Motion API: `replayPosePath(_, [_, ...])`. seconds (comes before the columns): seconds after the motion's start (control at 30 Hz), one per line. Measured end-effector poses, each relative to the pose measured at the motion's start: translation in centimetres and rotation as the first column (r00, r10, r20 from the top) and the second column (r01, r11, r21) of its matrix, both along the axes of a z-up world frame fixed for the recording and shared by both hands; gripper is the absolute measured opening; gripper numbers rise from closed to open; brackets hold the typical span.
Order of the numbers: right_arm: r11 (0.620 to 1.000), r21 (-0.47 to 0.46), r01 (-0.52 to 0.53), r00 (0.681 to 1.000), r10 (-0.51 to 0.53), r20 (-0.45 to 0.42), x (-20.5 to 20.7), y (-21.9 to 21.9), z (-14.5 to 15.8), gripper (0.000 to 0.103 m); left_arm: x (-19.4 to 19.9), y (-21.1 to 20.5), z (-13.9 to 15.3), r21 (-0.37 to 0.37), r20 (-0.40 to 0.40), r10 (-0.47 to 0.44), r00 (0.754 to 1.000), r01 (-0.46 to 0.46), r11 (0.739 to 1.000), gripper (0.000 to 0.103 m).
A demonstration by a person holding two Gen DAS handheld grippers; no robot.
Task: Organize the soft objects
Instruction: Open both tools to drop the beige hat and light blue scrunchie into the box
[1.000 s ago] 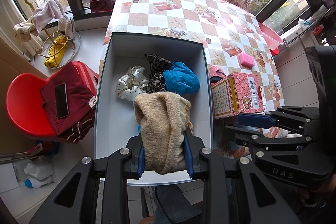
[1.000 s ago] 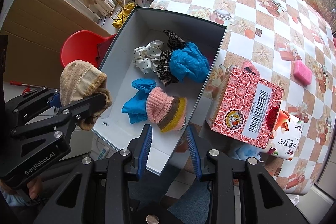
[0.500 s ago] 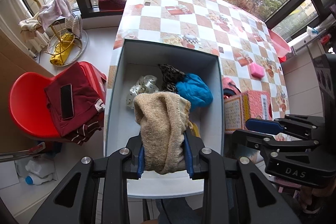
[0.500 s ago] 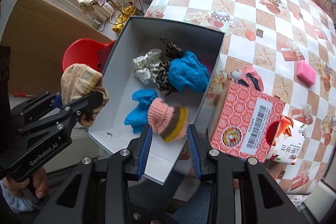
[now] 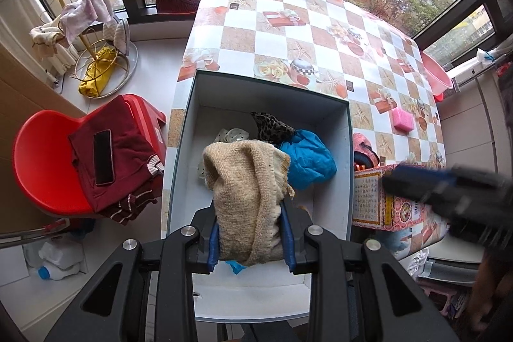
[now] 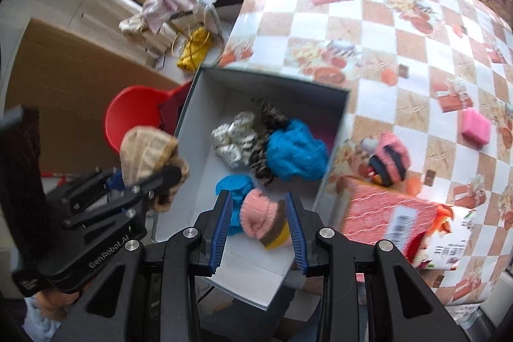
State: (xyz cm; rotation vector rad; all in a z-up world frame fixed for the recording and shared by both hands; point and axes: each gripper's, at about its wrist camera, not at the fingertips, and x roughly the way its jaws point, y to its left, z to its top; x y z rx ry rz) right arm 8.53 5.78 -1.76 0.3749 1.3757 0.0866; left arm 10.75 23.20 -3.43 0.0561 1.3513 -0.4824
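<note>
Beige knit hat (image 5: 248, 197), clamped in the left gripper (image 5: 251, 241), should drop into a free spot in the box (image 5: 182, 149); the right gripper (image 6: 259, 229) hovers, jaws parted, empty.

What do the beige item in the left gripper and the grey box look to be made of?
Beige item: knitted yarn, probably wool or acrylic; the stitch rows show and it slumps softly, matte. Left gripper is clamped on it. Grey box: likely cardboard with a smooth matte white lining, going by its thin, straight walls and sharp corners.
</note>
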Motion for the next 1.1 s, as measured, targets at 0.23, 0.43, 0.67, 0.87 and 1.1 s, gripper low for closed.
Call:
replayPosePath(0.23, [0.973,0.041,0.227,0.974,-0.227,-0.011,-2.5,-9.2,1.0,0.073,-0.7,-0.8,-1.3,0.000,-0.037,-0.029,0.999,0.029,1.000,0.033])
replayPosePath(0.43, [0.966,-0.033,0.258,0.966,-0.259,-0.013,-8.8,-13.0,0.1,0.073,-1.6,-1.6,-2.0,0.010,-0.055,-0.057,0.997,0.057,0.998,0.033])
replayPosePath(0.67, [0.992,-0.119,0.038,0.995,-0.049,-0.092,-14.8,-8.0,-7.2,0.084,-2.6,-2.8,-2.3,0.034,-0.069,-0.101,0.992,0.104,0.994,0.033])
replayPosePath(0.87, [0.972,-0.223,0.079,0.995,-0.092,-0.047,-14.0,-5.9,-13.1,0.074,-4.1,-3.2,-1.7,0.095,-0.048,-0.139,0.989,0.143,0.985,0.033])
replayPosePath(1.1, [0.970,-0.153,0.190,0.977,-0.202,-0.066,-16.1,-7.1,-12.4,0.030,-5.1,-1.8,-2.8,0.138,-0.039,-0.129,0.991,0.134,0.981,0.033])
